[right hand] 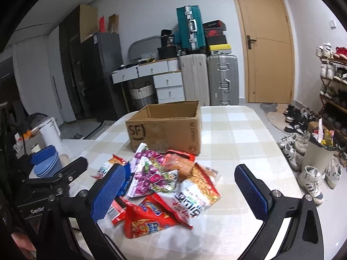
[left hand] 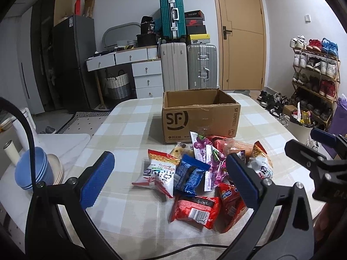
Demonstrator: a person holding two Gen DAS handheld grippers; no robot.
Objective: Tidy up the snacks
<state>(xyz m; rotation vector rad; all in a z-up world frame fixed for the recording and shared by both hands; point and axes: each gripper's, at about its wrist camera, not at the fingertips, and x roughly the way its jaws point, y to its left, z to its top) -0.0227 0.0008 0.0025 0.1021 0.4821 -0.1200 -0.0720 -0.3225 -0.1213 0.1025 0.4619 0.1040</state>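
Observation:
A pile of snack packets (left hand: 201,173) lies on the checked tablecloth, in front of an open, empty-looking cardboard SF box (left hand: 200,117). The pile holds red, blue, white and purple packets. My left gripper (left hand: 171,177) is open and empty, hovering just before the pile. In the right wrist view the same pile (right hand: 164,184) and the box (right hand: 167,125) show. My right gripper (right hand: 180,192) is open and empty, its left pad (right hand: 109,192) over the pile's left edge. The right gripper also shows in the left wrist view (left hand: 321,156).
Stacked blue bowls (left hand: 34,169) and a beige bowl stand on a white surface to the left, by a white kettle (right hand: 51,132). A bin (right hand: 318,156) and shoes lie on the floor right of the table (right hand: 249,143). Suitcases, drawers and a door stand behind.

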